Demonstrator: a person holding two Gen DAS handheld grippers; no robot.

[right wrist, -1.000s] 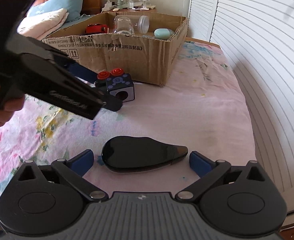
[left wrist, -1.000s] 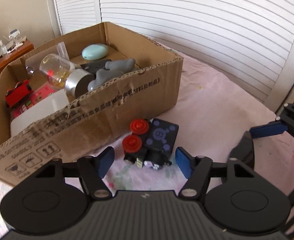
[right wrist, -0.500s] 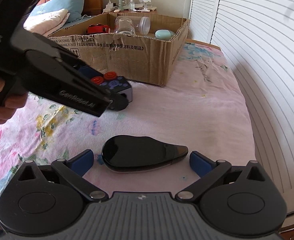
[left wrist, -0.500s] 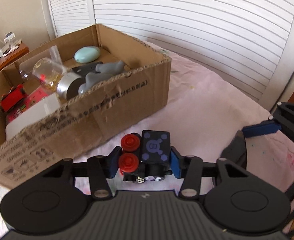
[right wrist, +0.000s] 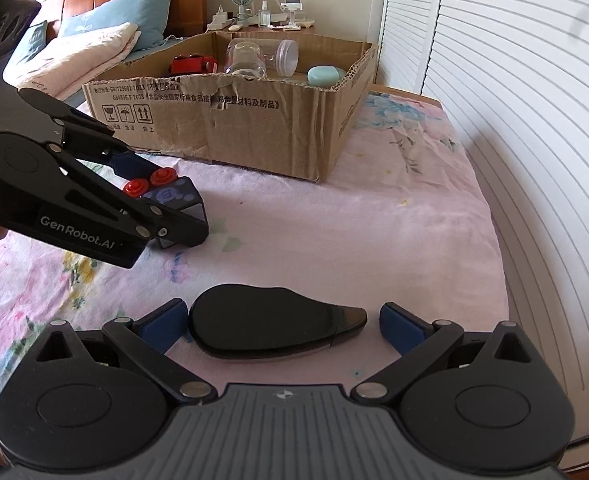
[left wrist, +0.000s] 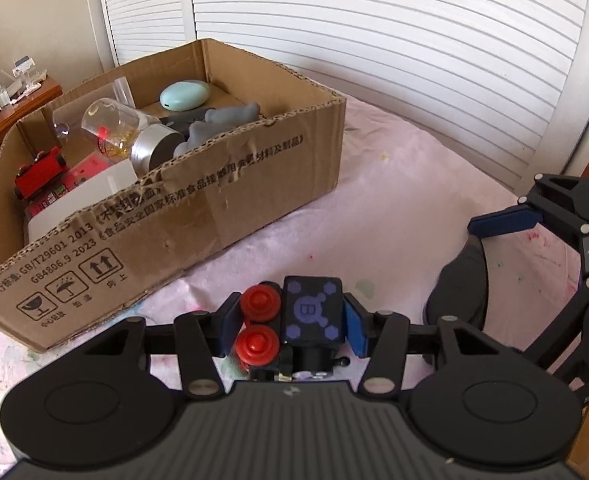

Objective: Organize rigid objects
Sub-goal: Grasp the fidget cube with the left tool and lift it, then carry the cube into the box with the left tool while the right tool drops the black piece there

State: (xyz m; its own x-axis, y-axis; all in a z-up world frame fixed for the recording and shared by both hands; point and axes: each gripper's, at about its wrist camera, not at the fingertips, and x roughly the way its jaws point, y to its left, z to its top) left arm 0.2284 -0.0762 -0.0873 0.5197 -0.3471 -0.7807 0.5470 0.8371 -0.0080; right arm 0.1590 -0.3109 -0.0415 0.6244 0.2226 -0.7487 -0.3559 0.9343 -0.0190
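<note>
My left gripper (left wrist: 290, 322) is shut on a black toy block with two red knobs and purple dots (left wrist: 310, 314), held just above the pink bedsheet in front of the cardboard box (left wrist: 198, 216). The block also shows in the right wrist view (right wrist: 170, 196). My right gripper (right wrist: 282, 322) is open, its blue pads on either side of a glossy black teardrop-shaped object (right wrist: 270, 328) lying on the sheet. That object and the right gripper show at the right of the left wrist view (left wrist: 462, 280).
The open box holds a red toy car (left wrist: 38, 172), a clear jar with a silver lid (left wrist: 130, 132), a mint oval case (left wrist: 184, 94), grey pieces and a white box. White louvred doors (right wrist: 514, 100) line the bed's right side. Pillows (right wrist: 82, 56) and a nightstand lie behind.
My left gripper closed on the toy block and lifted it slightly off the sheet. The right gripper stayed open around the black object.
</note>
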